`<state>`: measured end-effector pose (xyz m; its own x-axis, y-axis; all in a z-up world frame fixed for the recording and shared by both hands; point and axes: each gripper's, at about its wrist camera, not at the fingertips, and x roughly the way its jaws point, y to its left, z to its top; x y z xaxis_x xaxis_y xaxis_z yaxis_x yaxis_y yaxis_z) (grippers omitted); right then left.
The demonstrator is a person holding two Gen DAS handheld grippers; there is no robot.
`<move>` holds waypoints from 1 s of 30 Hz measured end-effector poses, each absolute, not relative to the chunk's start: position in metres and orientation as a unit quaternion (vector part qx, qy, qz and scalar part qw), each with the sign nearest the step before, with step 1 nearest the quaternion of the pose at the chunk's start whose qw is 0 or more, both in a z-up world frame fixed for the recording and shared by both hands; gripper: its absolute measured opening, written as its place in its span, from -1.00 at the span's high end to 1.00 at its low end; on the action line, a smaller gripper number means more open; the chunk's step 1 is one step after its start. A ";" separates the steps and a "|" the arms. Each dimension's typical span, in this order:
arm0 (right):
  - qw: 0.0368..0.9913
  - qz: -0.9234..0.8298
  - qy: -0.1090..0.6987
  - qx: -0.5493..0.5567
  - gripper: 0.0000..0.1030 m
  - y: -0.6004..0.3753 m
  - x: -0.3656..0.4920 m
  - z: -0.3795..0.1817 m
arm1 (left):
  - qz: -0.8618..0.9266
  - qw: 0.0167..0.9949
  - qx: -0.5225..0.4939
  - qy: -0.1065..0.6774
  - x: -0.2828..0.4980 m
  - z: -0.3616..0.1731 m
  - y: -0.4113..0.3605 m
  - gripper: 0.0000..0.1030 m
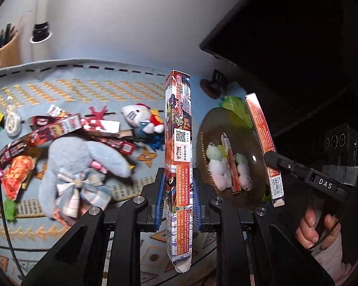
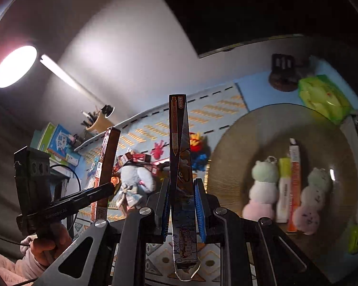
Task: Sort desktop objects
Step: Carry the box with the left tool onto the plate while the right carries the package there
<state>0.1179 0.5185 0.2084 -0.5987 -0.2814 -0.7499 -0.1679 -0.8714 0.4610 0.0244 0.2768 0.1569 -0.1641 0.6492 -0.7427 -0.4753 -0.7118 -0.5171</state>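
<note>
My left gripper (image 1: pixel 177 186) is shut on a long printed pen box (image 1: pixel 178 124), held upright above the mat. My right gripper (image 2: pixel 181 205) is shut on a second long pen box (image 2: pixel 179 143), also upright. The right gripper with its box (image 1: pixel 262 128) shows in the left wrist view beside a round brown tray (image 1: pixel 207 143). The tray (image 2: pixel 238 138) holds two pastel plush keychains (image 2: pixel 262 186), a yellow highlighter (image 2: pixel 282 190) and an orange box (image 2: pixel 294 178). The left gripper with its box (image 2: pixel 107 162) shows in the right wrist view.
A grey plush rabbit (image 1: pixel 78 164), a shark plush (image 1: pixel 140 119), torn red wrappers (image 1: pixel 59 128) and a correction tape (image 1: pixel 12 121) lie on the blue patterned mat (image 1: pixel 83 88). A green packet (image 2: pixel 322 97), a pen cup (image 1: pixel 4 47), a dark monitor (image 1: pixel 286 23) and a lamp (image 2: pixel 15 66) stand around.
</note>
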 end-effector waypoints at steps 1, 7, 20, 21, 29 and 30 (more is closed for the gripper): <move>0.020 -0.858 -0.259 0.443 0.65 0.533 0.126 0.208 | 0.755 0.379 -0.530 -0.077 0.027 0.158 0.291 0.67; -0.050 -0.846 -0.293 0.443 0.65 0.603 0.162 0.191 | 0.737 0.407 -0.537 -0.045 0.035 0.155 0.368 0.67; -0.062 -0.811 -0.317 0.488 0.60 0.651 0.153 0.142 | 0.698 0.397 -0.595 -0.027 0.035 0.105 0.462 0.64; -0.056 -0.808 -0.322 0.490 0.60 0.651 0.150 0.140 | 0.694 0.394 -0.602 -0.030 0.033 0.102 0.463 0.58; -0.031 -0.796 -0.346 0.495 0.38 0.652 0.144 0.136 | 0.688 0.378 -0.615 -0.074 0.027 0.100 0.448 0.34; -0.031 -0.795 -0.348 0.496 0.38 0.652 0.145 0.136 | 0.688 0.377 -0.615 -0.077 0.027 0.101 0.445 0.34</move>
<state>0.1451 0.6524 0.1357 -0.5062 -0.2955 -0.8102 -0.3947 -0.7559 0.5223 0.0271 0.4454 0.1005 0.0415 0.6142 -0.7881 -0.4241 -0.7034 -0.5704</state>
